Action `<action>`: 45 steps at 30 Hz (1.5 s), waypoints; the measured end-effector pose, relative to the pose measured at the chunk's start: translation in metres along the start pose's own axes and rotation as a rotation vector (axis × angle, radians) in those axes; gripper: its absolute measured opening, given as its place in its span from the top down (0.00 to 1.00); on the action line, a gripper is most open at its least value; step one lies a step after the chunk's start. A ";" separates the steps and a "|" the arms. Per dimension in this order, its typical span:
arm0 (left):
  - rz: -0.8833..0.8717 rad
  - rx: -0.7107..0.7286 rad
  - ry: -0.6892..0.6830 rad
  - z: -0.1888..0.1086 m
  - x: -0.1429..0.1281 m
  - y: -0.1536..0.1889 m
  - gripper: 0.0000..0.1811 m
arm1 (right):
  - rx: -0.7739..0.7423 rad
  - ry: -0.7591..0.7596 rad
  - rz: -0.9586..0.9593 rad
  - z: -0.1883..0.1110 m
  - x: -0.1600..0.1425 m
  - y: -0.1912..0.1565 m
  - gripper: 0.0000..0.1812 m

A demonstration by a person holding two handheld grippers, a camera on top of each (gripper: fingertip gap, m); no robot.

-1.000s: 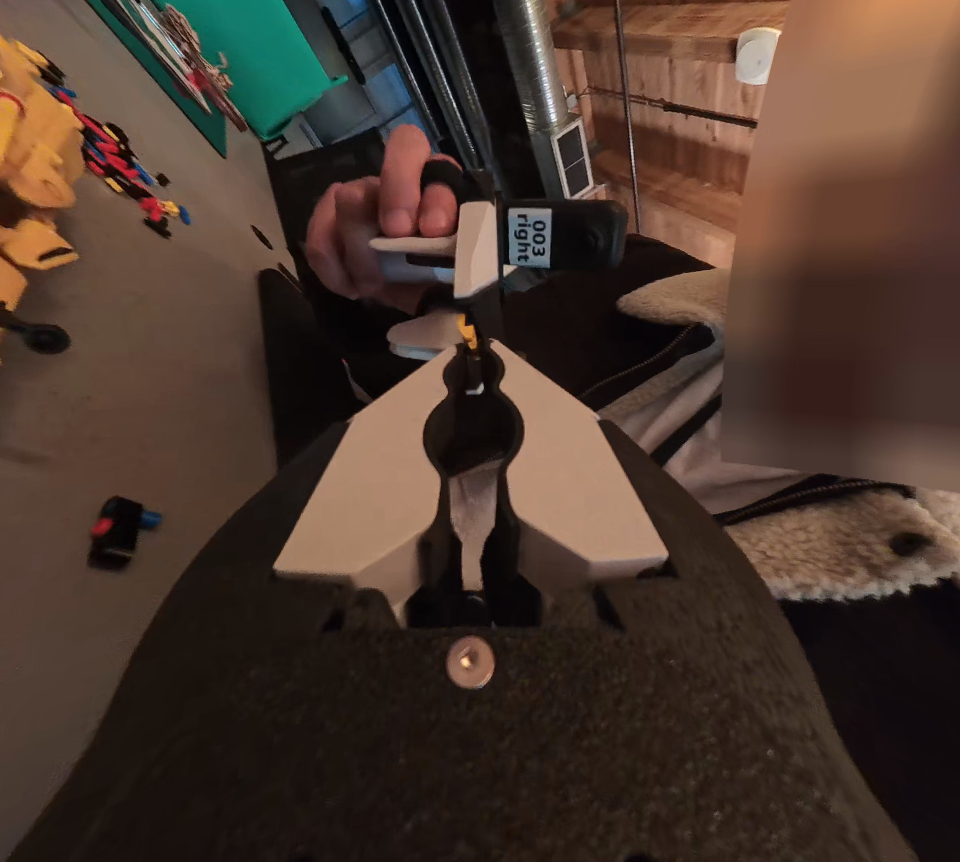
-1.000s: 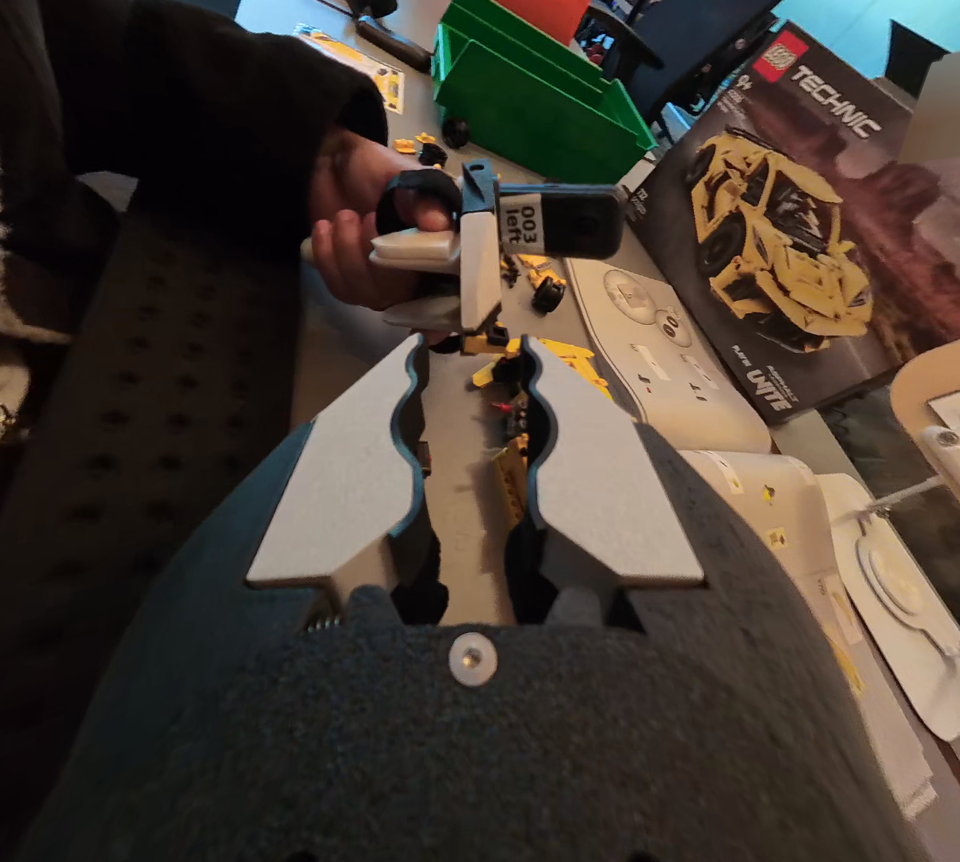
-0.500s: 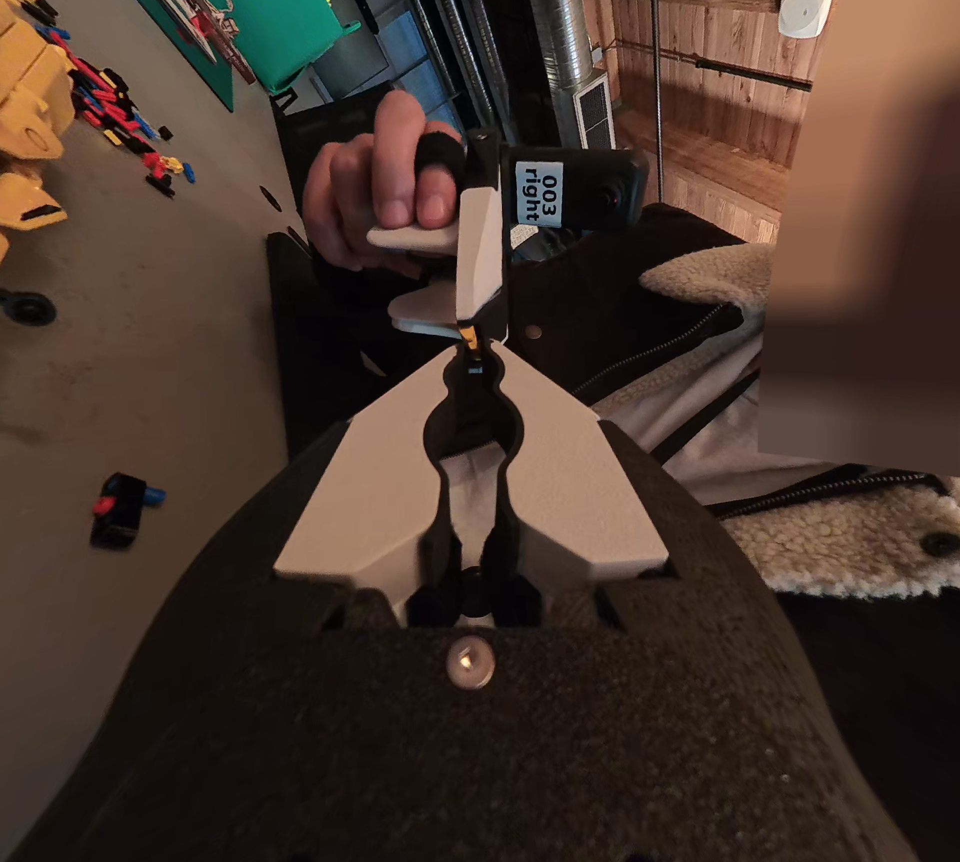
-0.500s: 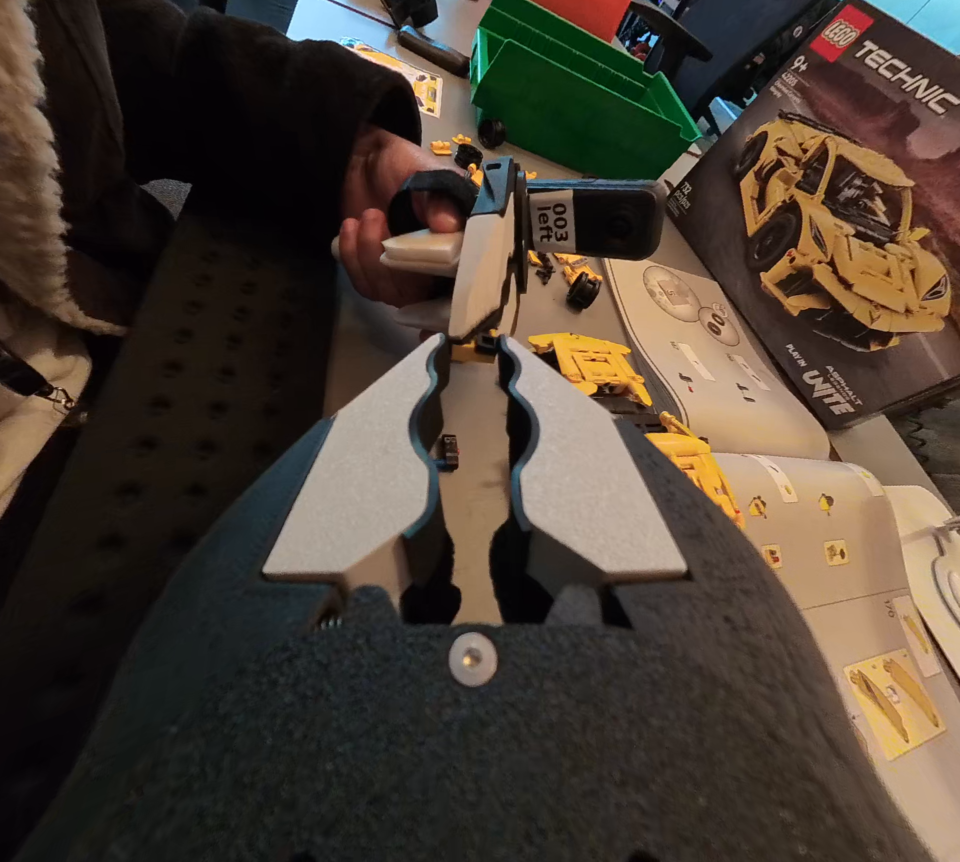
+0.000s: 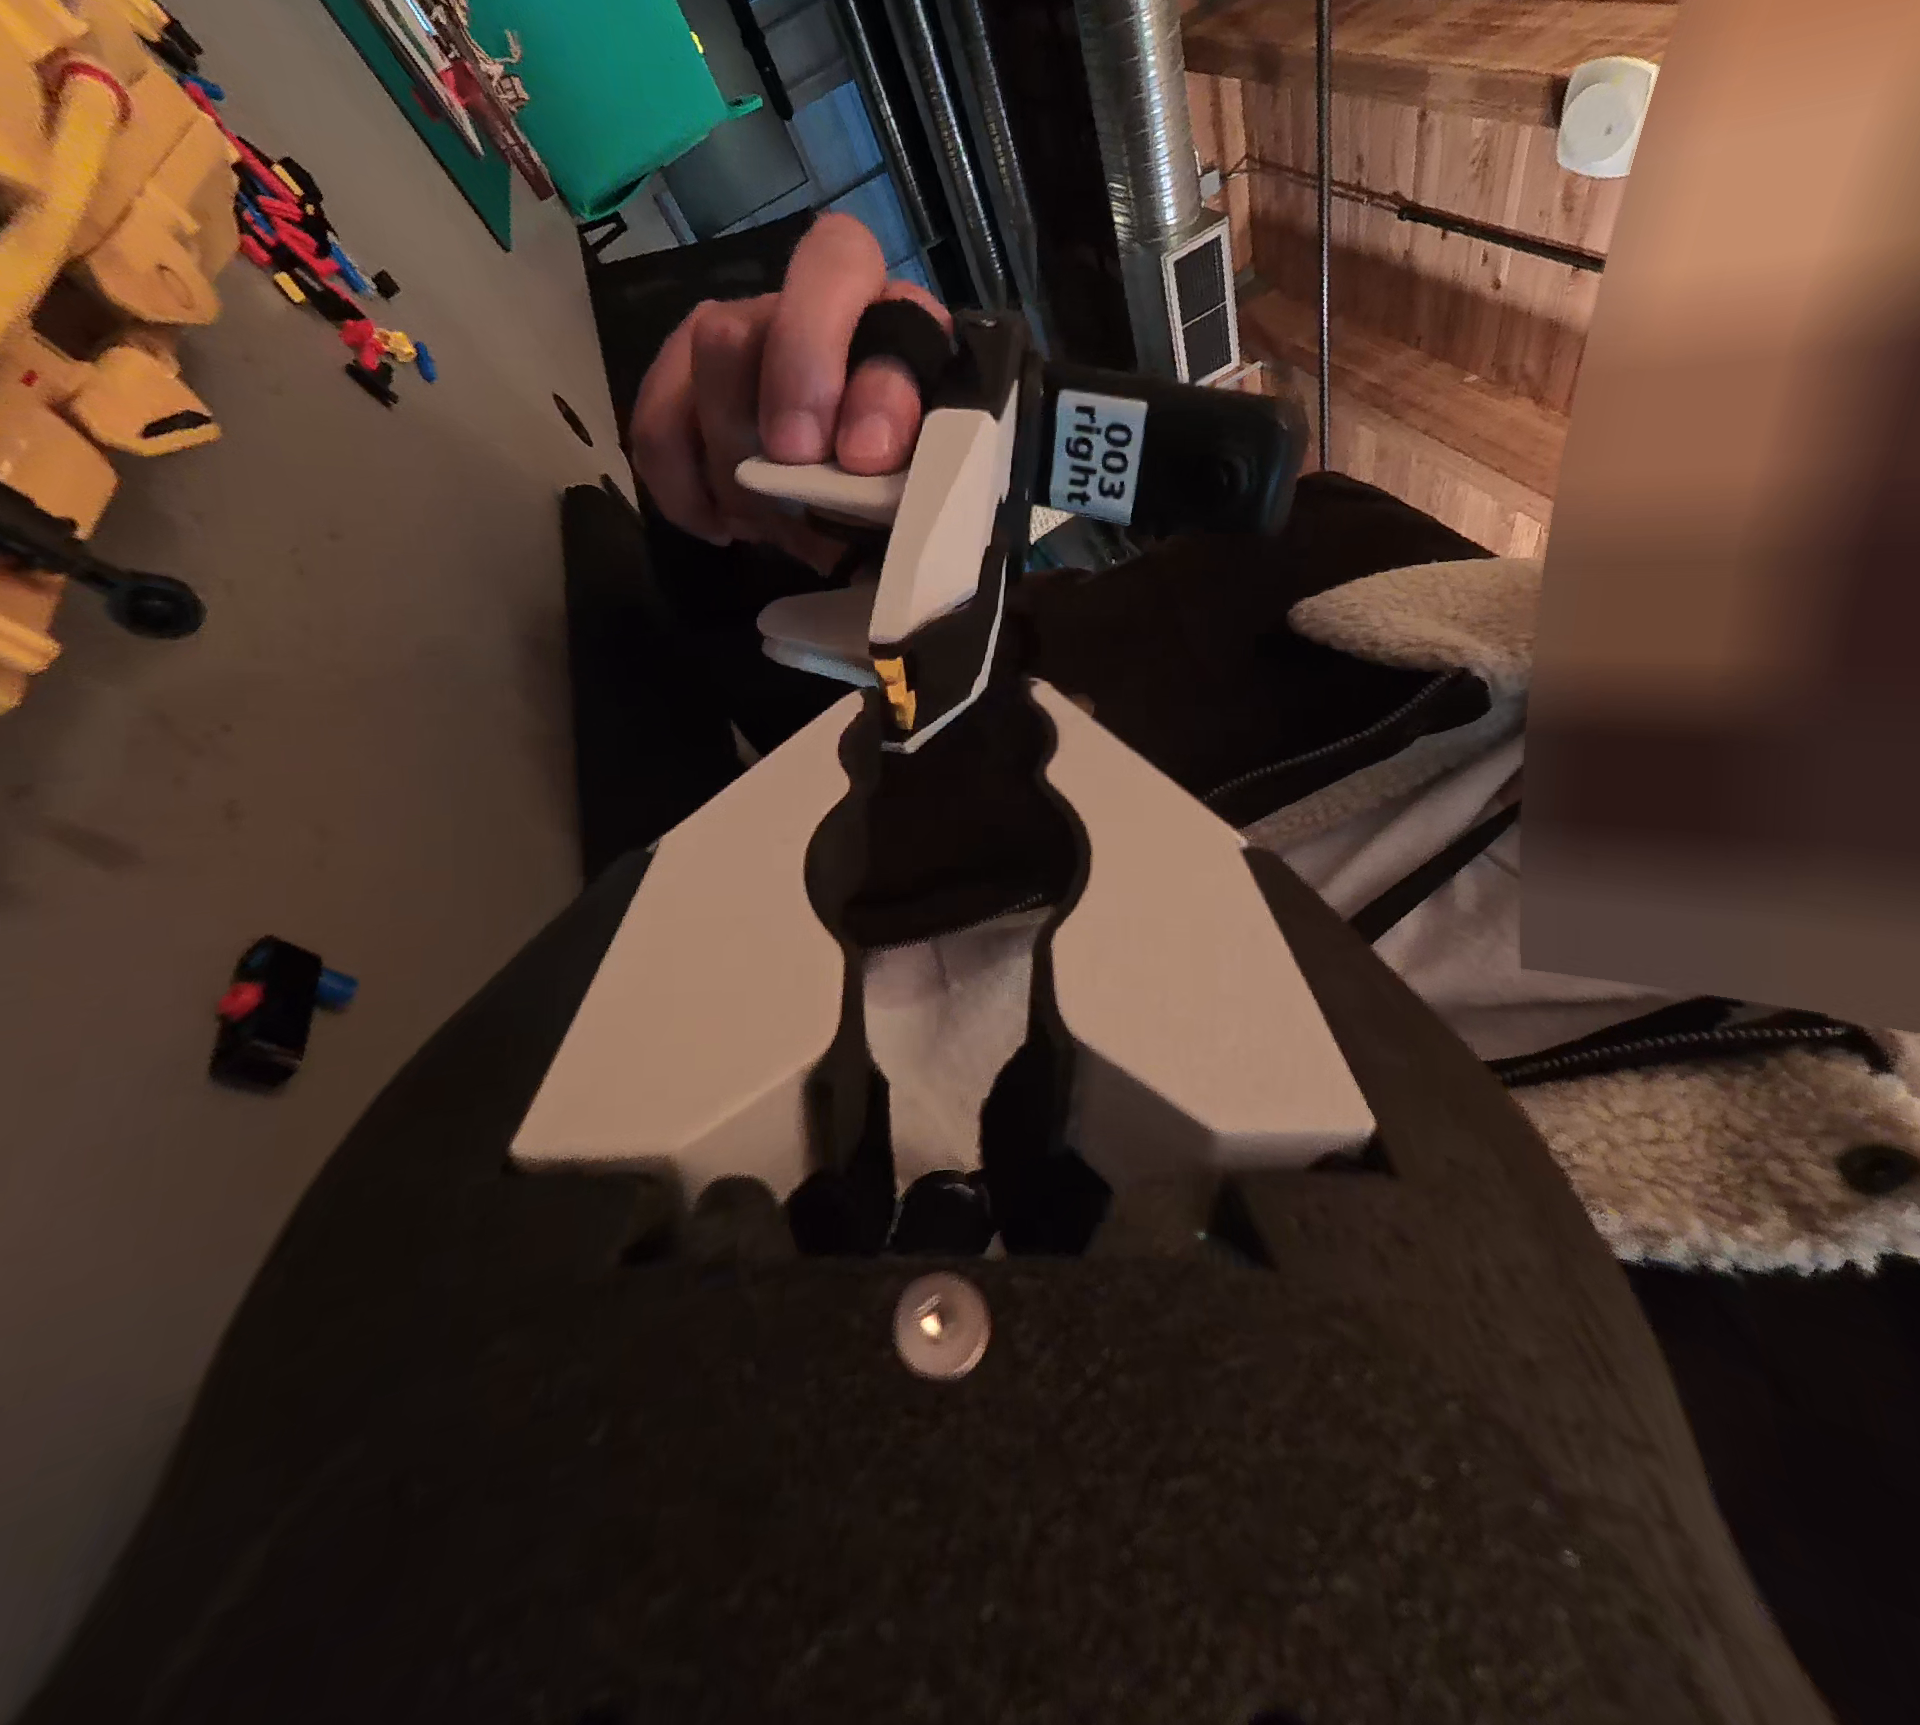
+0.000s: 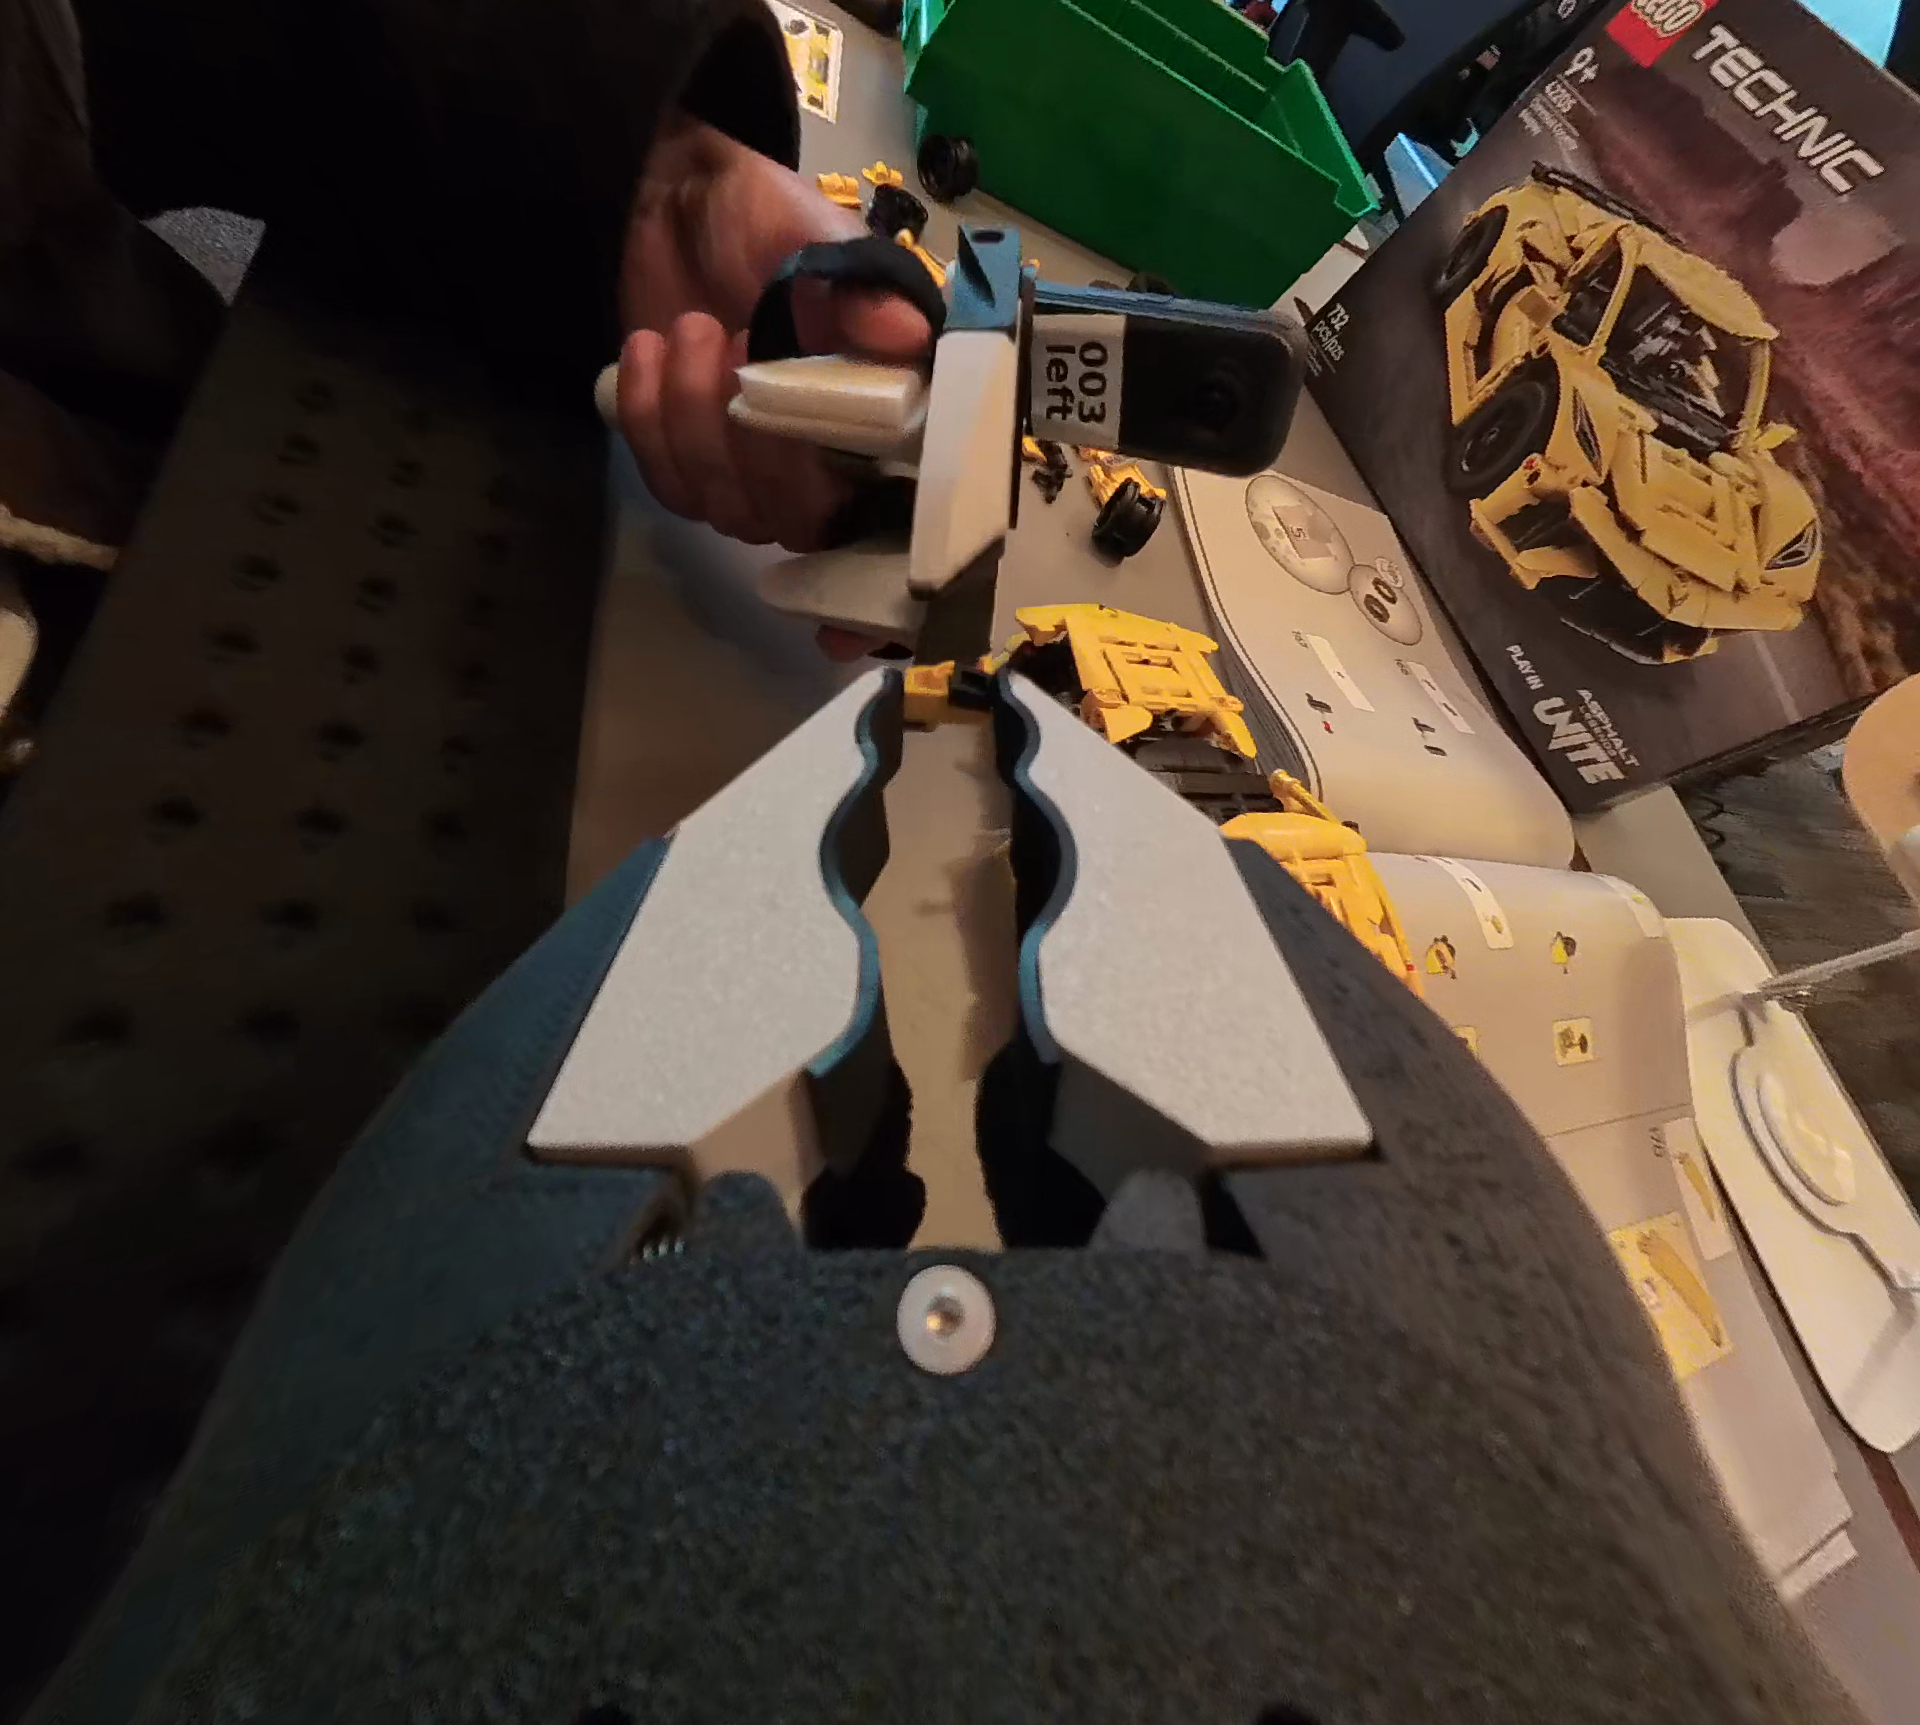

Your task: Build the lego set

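A small yellow and black lego piece (image 6: 935, 693) is held in the air between both grippers. In the right wrist view my right gripper (image 6: 943, 699) is shut on it, fingertips pinching its sides. My left gripper (image 6: 951, 615) shows edge-on just beyond the piece, held by a hand. In the left wrist view my left gripper (image 5: 943, 719) is open, its fingertips spread around the right gripper's tip (image 5: 914, 709), which holds the yellow piece (image 5: 896, 688). I cannot tell whether the left fingers still touch the piece.
On the grey table lie a yellow car assembly (image 6: 1143, 678), an open instruction booklet (image 6: 1351, 667), the set's box (image 6: 1662, 387), a green bin (image 6: 1122, 117) and a loose wheel (image 6: 1127, 522). The left wrist view shows a yellow model (image 5: 94, 221), loose pins (image 5: 301, 221) and a black piece (image 5: 272, 1010). My left and right fingertips are right by each other.
My right gripper has closed from wide open onto the yellow piece. My left gripper, shut on that piece before, has opened. Both grippers stay tip to tip.
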State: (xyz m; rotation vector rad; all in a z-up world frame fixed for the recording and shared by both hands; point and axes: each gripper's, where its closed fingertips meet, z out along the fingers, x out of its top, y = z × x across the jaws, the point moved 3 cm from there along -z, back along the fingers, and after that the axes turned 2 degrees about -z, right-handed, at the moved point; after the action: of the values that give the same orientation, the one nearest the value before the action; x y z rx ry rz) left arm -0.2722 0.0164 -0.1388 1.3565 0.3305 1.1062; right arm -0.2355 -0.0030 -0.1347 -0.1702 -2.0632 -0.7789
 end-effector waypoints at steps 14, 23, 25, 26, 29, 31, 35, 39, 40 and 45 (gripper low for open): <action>0.077 0.099 0.076 -0.004 0.008 -0.009 0.97 | -0.097 -0.029 -0.055 0.005 -0.002 0.006 0.89; 0.341 0.211 0.027 0.003 0.006 -0.001 0.97 | 0.210 0.371 0.738 -0.016 0.009 0.021 0.83; 0.460 0.275 0.009 0.005 0.006 0.000 0.97 | 0.294 0.461 0.987 -0.018 0.005 0.028 0.86; 0.507 0.293 -0.001 0.006 0.005 0.002 0.97 | 0.343 0.498 1.035 -0.020 0.005 0.026 0.87; 0.606 0.337 -0.001 0.009 0.006 0.004 0.97 | 0.314 0.443 1.025 -0.014 -0.002 0.018 0.91; 0.621 0.339 0.007 0.008 0.007 0.005 0.97 | 0.271 0.418 0.998 -0.013 -0.004 0.017 0.92; 0.634 0.341 -0.003 0.010 0.005 0.005 0.97 | 0.266 0.415 0.998 -0.013 -0.005 0.016 0.93; 0.632 0.351 -0.010 0.010 0.005 0.003 0.97 | 0.284 0.414 0.989 -0.010 -0.004 0.013 0.96; 0.634 0.354 -0.009 0.010 0.005 0.003 0.97 | 0.286 0.412 0.995 -0.010 -0.004 0.013 0.97; 0.677 0.407 -0.005 0.009 0.007 0.002 0.97 | 0.206 0.373 0.927 -0.010 -0.005 0.014 0.97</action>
State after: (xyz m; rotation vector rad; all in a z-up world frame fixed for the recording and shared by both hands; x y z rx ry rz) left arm -0.2625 0.0158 -0.1322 1.9071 0.0849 1.6500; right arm -0.2201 0.0033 -0.1283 -0.7382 -1.4515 -0.0130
